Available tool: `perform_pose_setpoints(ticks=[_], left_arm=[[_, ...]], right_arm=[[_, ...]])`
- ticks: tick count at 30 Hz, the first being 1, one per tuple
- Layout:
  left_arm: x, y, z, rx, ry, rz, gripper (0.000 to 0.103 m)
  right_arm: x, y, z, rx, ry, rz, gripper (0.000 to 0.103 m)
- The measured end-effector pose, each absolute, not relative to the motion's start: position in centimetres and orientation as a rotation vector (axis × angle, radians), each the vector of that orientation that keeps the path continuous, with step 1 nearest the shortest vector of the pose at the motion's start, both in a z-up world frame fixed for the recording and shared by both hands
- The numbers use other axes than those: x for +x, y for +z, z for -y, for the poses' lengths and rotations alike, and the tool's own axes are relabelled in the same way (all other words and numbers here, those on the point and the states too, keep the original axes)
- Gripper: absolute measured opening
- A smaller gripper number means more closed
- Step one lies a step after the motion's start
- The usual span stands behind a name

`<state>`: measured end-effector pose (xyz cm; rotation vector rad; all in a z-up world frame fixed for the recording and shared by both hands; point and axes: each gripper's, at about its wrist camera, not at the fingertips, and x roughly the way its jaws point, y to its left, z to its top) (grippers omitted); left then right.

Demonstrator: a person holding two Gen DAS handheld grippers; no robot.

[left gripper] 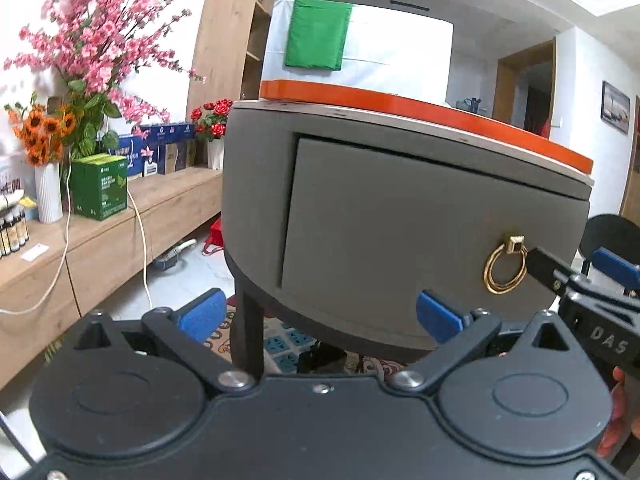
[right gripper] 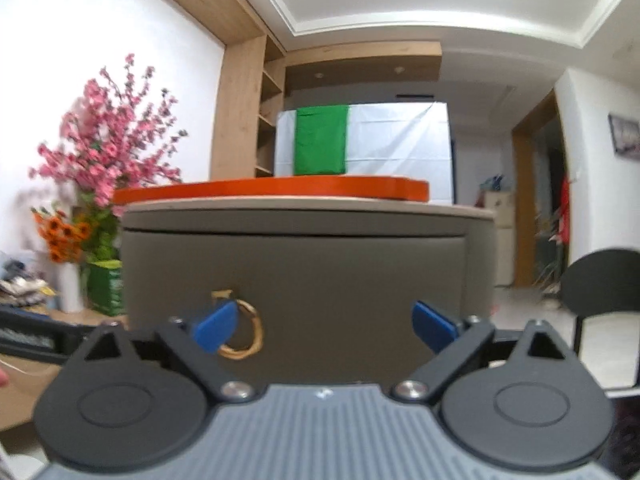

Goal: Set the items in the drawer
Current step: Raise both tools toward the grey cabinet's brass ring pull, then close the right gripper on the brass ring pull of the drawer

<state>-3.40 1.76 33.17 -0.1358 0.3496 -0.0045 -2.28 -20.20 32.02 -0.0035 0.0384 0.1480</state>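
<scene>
A round grey cabinet (left gripper: 256,184) has one closed drawer (left gripper: 400,232) with a brass ring handle (left gripper: 505,271). An orange tray (left gripper: 400,101) lies on its top. My left gripper (left gripper: 320,316) is open and empty, low in front of the drawer's left part. My right gripper (right gripper: 326,326) is open and empty; its left fingertip (right gripper: 214,326) is at the ring handle (right gripper: 244,336). In the left wrist view the right gripper's finger (left gripper: 548,266) reaches the ring from the right. No items for the drawer are in view.
A wooden sideboard (left gripper: 120,232) on the left carries flower vases (left gripper: 49,192), a green box (left gripper: 102,186) and bottles. A black chair (right gripper: 604,284) stands to the right. A patterned rug (left gripper: 288,344) lies under the cabinet.
</scene>
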Motion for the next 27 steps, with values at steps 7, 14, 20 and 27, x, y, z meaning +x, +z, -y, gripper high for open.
perform_pose_setpoints(ticks=[7,14,20,27], left_arm=[[-3.7,33.0,-2.1,-0.125,-0.003,-0.344,0.103],[-3.6,32.6,-3.1,-0.162,-0.001,-0.353,0.103],[-3.7,32.3,-3.5,-0.173,-0.003,-0.359,0.103],[-3.8,32.1,-3.8,-0.193,0.000,-0.365,0.103]], right_arm=[[-1.9,31.6,19.3,-0.023,0.161,-0.070,0.065],[-2.5,31.5,17.5,-0.094,0.167,-0.044,0.046],[-3.1,31.3,16.4,-0.140,0.163,-0.032,0.034],[-3.3,31.4,14.9,-0.172,0.209,-0.039,0.022]])
